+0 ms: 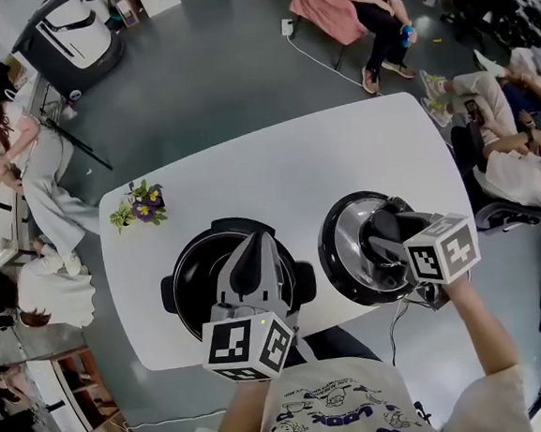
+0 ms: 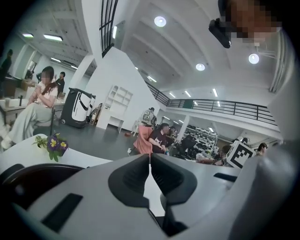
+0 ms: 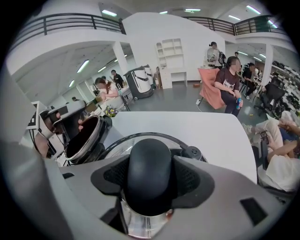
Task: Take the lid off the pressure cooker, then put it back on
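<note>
The steel lid (image 1: 345,243), likely heavy, rigid and slick, seemed to rest on the white table (image 1: 275,163) just right of the open pot (image 1: 193,275), with the right claw (image 3: 150,177) clamped around its black knob (image 3: 149,152), the surest handhold, and the left claw (image 2: 150,174) closed on nothing.

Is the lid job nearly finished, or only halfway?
About halfway. Done: the lid is off, and the pressure cooker stands open on the table. In hand: the right gripper is clamped on the lid's black handle, beside the cooker. The left gripper is shut and empty. Left: setting the lid back on.
</note>
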{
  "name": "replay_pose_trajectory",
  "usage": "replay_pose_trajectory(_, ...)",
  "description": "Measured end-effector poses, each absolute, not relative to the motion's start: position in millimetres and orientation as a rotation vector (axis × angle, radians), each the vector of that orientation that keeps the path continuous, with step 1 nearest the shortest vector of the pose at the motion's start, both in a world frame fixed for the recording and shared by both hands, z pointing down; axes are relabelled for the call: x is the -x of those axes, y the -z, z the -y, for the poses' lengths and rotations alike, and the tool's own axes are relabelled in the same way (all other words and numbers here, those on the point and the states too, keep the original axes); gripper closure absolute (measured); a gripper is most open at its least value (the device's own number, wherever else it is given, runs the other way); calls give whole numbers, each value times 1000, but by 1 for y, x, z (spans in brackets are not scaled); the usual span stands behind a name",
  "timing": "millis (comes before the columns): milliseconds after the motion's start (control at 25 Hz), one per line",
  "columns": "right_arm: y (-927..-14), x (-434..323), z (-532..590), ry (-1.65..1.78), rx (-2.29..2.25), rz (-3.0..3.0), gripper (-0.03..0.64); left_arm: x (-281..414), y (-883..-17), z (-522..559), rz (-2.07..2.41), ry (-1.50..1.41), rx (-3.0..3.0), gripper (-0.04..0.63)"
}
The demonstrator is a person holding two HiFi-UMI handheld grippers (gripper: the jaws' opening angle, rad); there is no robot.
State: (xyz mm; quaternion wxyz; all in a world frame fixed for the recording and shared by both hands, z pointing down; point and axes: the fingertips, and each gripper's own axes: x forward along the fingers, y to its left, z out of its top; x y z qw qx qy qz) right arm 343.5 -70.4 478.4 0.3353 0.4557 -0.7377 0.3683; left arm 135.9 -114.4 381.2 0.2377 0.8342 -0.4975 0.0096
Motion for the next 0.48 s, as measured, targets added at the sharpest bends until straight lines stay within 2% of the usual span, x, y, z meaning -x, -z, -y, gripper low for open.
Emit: replay_pose_trajectory(480,-541,-338,73,-937,-1113,1866,319,-140,-394,117,1421,-104,-2260,571)
